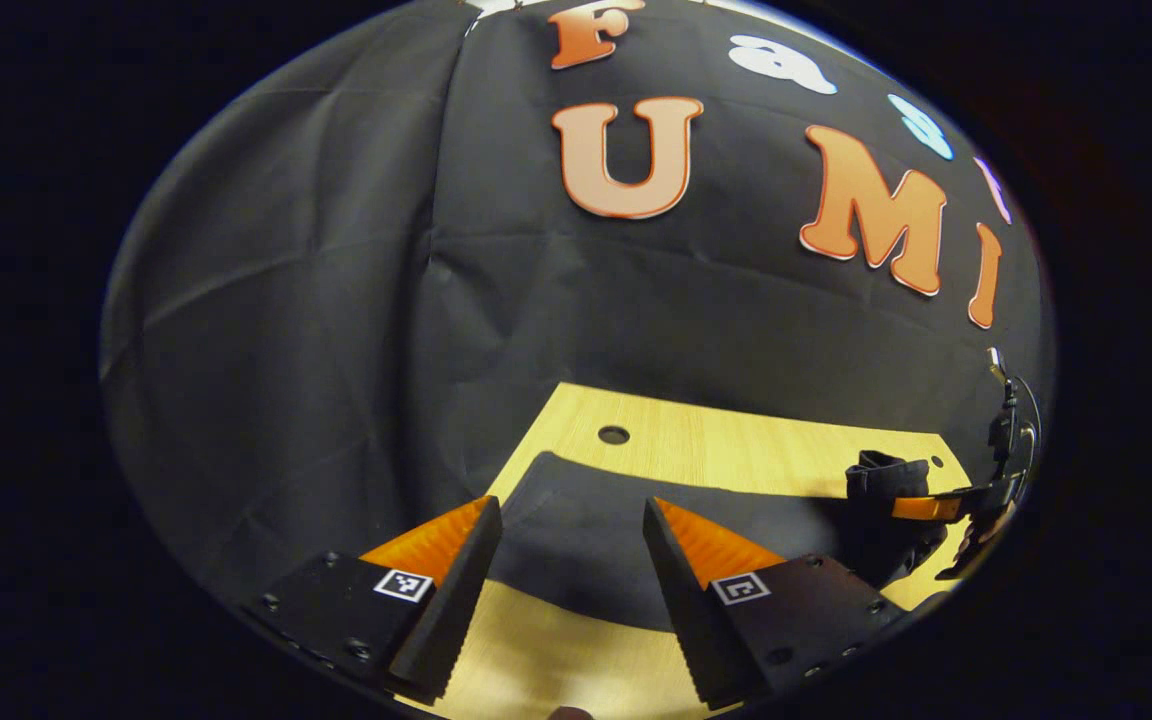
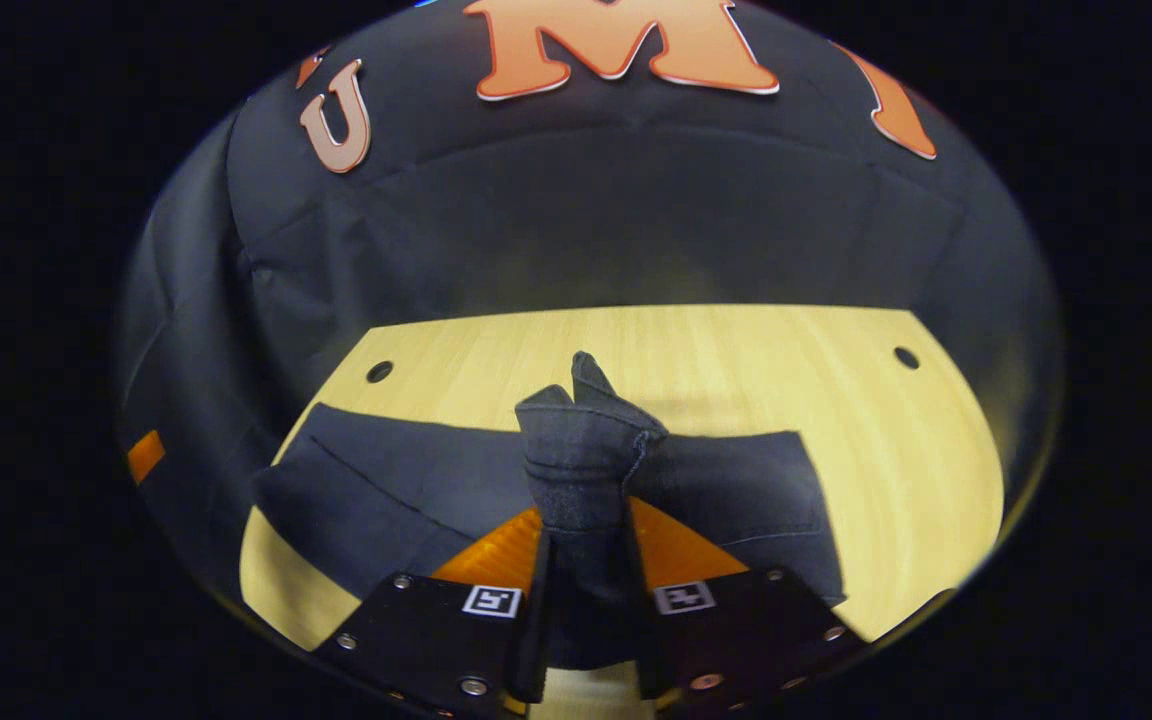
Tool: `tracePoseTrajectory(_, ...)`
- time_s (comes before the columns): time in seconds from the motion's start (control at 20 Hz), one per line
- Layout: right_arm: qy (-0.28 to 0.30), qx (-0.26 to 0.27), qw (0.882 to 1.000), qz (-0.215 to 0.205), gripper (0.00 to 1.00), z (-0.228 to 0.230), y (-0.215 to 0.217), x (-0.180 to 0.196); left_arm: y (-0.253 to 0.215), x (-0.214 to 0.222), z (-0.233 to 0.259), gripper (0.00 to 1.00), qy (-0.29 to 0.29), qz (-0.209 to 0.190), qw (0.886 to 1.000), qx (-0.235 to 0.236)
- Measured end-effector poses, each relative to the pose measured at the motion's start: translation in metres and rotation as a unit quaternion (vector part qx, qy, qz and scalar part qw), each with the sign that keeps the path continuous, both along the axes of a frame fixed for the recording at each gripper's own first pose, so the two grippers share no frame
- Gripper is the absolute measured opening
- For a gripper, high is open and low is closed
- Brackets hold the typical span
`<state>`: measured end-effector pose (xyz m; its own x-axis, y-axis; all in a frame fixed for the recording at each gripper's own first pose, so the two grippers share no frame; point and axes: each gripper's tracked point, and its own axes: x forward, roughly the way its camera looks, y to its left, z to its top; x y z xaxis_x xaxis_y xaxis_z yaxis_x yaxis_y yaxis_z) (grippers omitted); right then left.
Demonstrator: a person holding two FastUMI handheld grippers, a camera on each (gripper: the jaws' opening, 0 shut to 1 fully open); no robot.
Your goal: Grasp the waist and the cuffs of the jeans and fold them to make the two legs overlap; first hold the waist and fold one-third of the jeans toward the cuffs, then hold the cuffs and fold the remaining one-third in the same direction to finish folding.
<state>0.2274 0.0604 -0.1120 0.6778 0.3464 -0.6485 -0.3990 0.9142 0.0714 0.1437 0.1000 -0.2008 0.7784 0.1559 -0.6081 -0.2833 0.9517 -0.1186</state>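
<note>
Left gripper view. The left gripper (image 1: 573, 540) hangs over the near part of the table (image 1: 736, 445) with its fingers wide apart and nothing between them. Beyond the tips the dark jeans (image 1: 586, 520) lie flat on the pale wood, one straight edge running toward a round hole (image 1: 613, 435) in the tabletop. At far right the right gripper (image 1: 936, 507) shows side-on — an orange finger pressed into a raised bunch of the dark cloth.

Right gripper view. The right gripper (image 2: 586, 560) is closed on the jeans (image 2: 386, 490): both fingers press a thick fold of fabric that stands up between them and rises above the tips. The rest of the garment spreads flat to either side across the table (image 2: 886, 450), with seam lines visible on the left and right panels. Two holes (image 2: 379, 371) sit near the table's far corners. The cloth is a dark blue-black; which end is gripped cannot be told.
</note>
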Motion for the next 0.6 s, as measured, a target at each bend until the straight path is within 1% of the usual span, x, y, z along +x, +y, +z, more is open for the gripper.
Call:
tracePoseTrajectory(0.05, -0.003, -0.006, 1.000, 0.002, 0.45, -0.001, -0.004, 0.003, 0.002, 0.001, -0.008, 0.87, 0.014, 0.008, 1.000, -0.015)
tracePoseTrajectory(0.1, -0.003, -0.009, 1.000, 0.007, 0.47, 0.000, -0.005, 0.004, 0.003, 0.003, -0.015, 0.90, 0.025, 0.017, 0.999, -0.034)
tracePoseTrajectory(0.15, 0.006, 0.010, 1.000, 0.021, 0.45, 0.002, 0.001, -0.001, 0.007, 0.004, -0.028, 0.92, 0.041, 0.030, 0.997, -0.051)
tracePoseTrajectory(0.2, 0.021, 0.037, 0.998, 0.040, 0.51, 0.006, 0.013, -0.009, 0.012, 0.005, -0.039, 0.95, 0.062, 0.045, 0.995, -0.070)
tracePoseTrajectory(0.25, 0.021, 0.051, 0.997, 0.048, 0.72, 0.009, 0.022, -0.015, 0.016, 0.006, -0.048, 0.96, 0.075, 0.059, 0.991, -0.093)
tracePoseTrajectory(0.3, 0.014, 0.051, 0.998, 0.044, 0.80, 0.013, 0.022, -0.015, 0.020, 0.009, -0.057, 0.99, 0.089, 0.070, 0.986, -0.120)
tracePoseTrajectory(0.35, 0.010, 0.050, 0.998, 0.038, 0.93, 0.016, 0.018, -0.015, 0.024, 0.009, -0.066, 0.97, 0.110, 0.081, 0.980, -0.145)
tracePoseTrajectory(0.45, 0.007, 0.053, 0.998, 0.030, 0.96, 0.022, 0.012, -0.015, 0.033, 0.000, -0.086, 0.98, 0.169, 0.103, 0.964, -0.177)
tracePoseTrajectory(0.55, -0.005, 0.053, 0.998, 0.022, 0.97, 0.032, 0.005, -0.017, 0.042, 0.004, -0.106, 0.98, 0.206, 0.123, 0.952, -0.192)
tracePoseTrajectory(0.6, -0.012, 0.050, 0.999, 0.017, 0.97, 0.036, -0.001, -0.018, 0.047, 0.006, -0.115, 0.98, 0.218, 0.126, 0.948, -0.196)
